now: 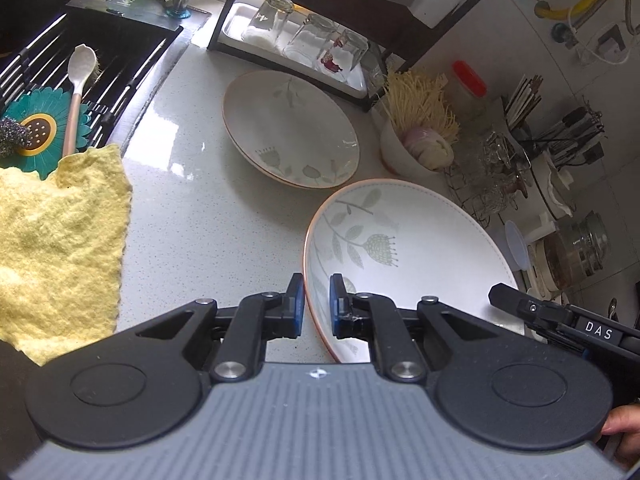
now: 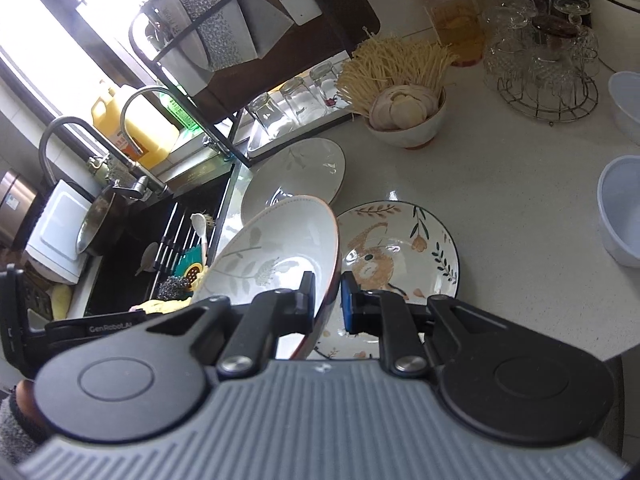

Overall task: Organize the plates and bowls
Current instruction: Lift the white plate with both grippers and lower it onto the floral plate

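1. Left hand-held gripper (image 1: 317, 305): jaws nearly closed, pinching the near-left rim of the leaf-pattern plate (image 1: 416, 256). One blue pad sits outside the rim, the other inside.
2. Right hand-held gripper (image 2: 327, 307): jaws nearly closed as well, clamped on the opposite rim of the same plate, one finger inside the rim, one outside. From the left wrist view its black body enters at the right edge, against the plate's far-right rim.
3. The held plate is tilted and off the surface (image 1: 200, 208); in the right wrist view its rim stands in front of the plates behind it.
4. Just below and right of it in the right wrist view: a bear-pattern plate (image 2: 416, 240), flat on the surface, dark rim.
5. Beyond: a second leaf-pattern plate (image 1: 288, 128), flat on the surface, apart from the held one, just in front of the rack tray.
6. Left of the plates: a yellow cloth (image 1: 56, 240) over the sink edge; behind it a sink rack with a sunflower-shaped mat (image 1: 44, 128) and a white spoon (image 1: 80, 76).
7. Further right: a bowl (image 2: 408, 120) holding enoki mushrooms and sliced pieces.
8. Far: upturned glasses (image 1: 308, 36) in a white tray under a dark rack, a red-lidded jar (image 2: 452, 16), glass cups on a wire stand (image 2: 544, 64).
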Motion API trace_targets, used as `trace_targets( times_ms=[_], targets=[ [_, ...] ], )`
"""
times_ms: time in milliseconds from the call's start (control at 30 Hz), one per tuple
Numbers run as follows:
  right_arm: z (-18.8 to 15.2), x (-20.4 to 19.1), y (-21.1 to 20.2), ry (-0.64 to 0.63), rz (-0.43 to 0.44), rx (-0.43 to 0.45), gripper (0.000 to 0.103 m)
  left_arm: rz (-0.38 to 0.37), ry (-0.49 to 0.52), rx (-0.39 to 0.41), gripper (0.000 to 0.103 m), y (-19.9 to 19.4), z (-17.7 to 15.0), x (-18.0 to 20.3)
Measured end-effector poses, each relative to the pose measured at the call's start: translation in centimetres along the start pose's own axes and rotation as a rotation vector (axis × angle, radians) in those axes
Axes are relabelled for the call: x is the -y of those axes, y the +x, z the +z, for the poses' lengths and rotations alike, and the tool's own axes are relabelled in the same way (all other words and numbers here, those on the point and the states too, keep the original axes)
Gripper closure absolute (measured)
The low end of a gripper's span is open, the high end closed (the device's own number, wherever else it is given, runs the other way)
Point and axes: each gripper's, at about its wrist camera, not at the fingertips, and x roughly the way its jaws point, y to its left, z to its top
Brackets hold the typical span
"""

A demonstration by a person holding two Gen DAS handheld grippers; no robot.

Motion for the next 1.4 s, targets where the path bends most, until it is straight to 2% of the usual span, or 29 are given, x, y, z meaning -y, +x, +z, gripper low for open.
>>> trace_targets(
  times_ms=[167,367,533,767,967,1200,1400],
  targets=[
    [0.6,2.5,1.9,-0.031,-0.014,-0.005,0.086,0.045,0.002,-0.033,0.090,3.3,0.3,1.4],
    [1.3,5.5,4.6,-0.019,0.005,-0.064,0.086,0.086,-0.024,-0.085,0.090,6.5,0.6,1.4],
    [1.4,6.2,6.8,-0.037,-0.006,-0.108,0.086,0.135,-0.041,-0.122,0.090,8.4,1.1,1.2],
    [1.8,7.5,7.7,-0.044,-0.038,-0.128,0.086,0.154,-0.018,-0.161,0.090,10.2,1.2,2.4],
    [2.0,7.7,7.8,-0.101,-0.052,-0.116,0.087,0.189,0.028,-0.150,0.090,10.8,1.3,3.4],
    [1.6,8.0,9.1,-0.099,-0.082,-0.173,0.086,0.223,0.062,-0.176,0.090,11.3,1.2,3.6],
    [1.5,7.4,9.4,-0.100,-0.106,-0.152,0.085,0.220,0.087,-0.188,0.090,11.3,0.9,3.6]
  ],
)
